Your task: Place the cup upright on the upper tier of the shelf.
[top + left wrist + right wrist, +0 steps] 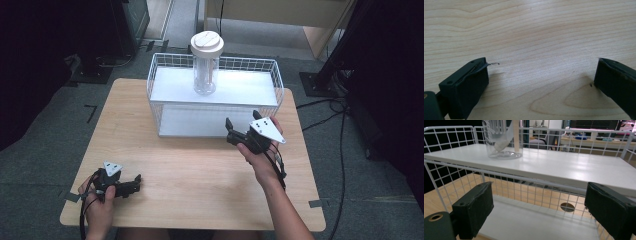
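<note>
A white wire rack (165, 67) with two white shelves stands at the back middle of the wooden table (200, 165). A clear jar (205, 65) with a pale round lid stands upright on its upper shelf (564, 165); the jar's base (501, 147) appears in the right gripper view. My right gripper (242, 125) is open just in front of the rack's right half, jaws pointing at it with nothing between them (537, 207). My left gripper (134, 184) rests open near the front left of the table, empty over bare wood (541, 75).
The rack's lower shelf (529, 220) lies behind the wire front. Cables (335, 107) and dark stands (325, 75) sit on the floor to the right, and a light wooden unit (280, 15) stands behind the table.
</note>
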